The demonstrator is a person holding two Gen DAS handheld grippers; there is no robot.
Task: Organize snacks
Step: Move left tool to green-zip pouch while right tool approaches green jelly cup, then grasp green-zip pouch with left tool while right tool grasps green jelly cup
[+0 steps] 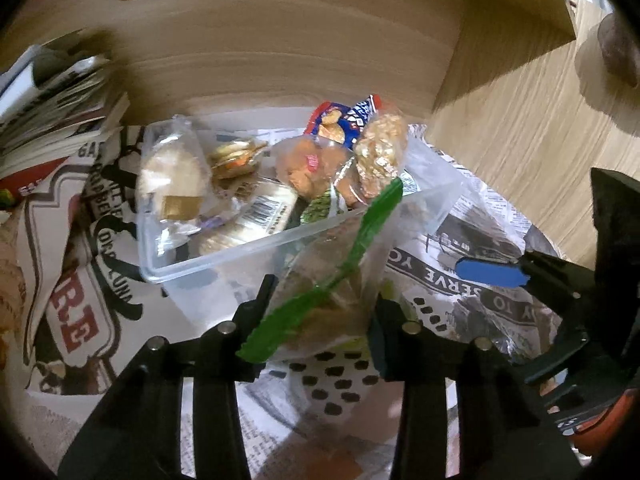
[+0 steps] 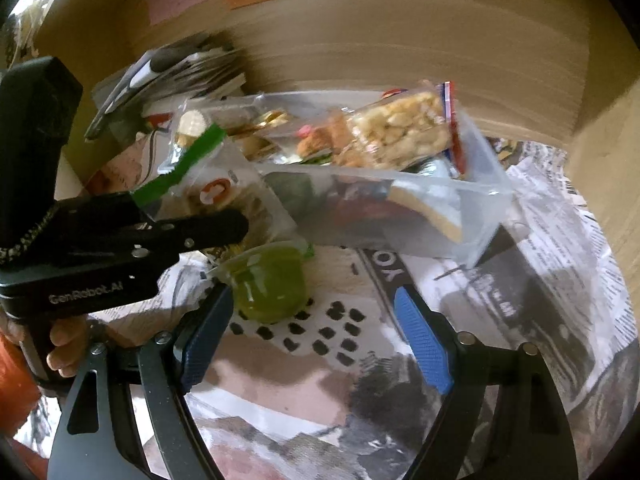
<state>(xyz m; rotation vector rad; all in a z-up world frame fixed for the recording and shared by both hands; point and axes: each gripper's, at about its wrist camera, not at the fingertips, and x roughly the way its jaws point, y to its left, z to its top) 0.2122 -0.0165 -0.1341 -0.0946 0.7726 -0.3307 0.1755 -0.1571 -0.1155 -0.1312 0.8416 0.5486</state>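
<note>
Clear snack bag (image 1: 320,280), green-edged, holds pale pieces.

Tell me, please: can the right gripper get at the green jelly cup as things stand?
Probably yes. The right gripper is open, and the green jelly cup sits on the newspaper just ahead of its left fingertip, with nothing between them.

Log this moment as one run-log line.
left gripper: shut on green-sealed clear snack bag | right gripper: open, empty | clear plastic snack tub: filled
</note>
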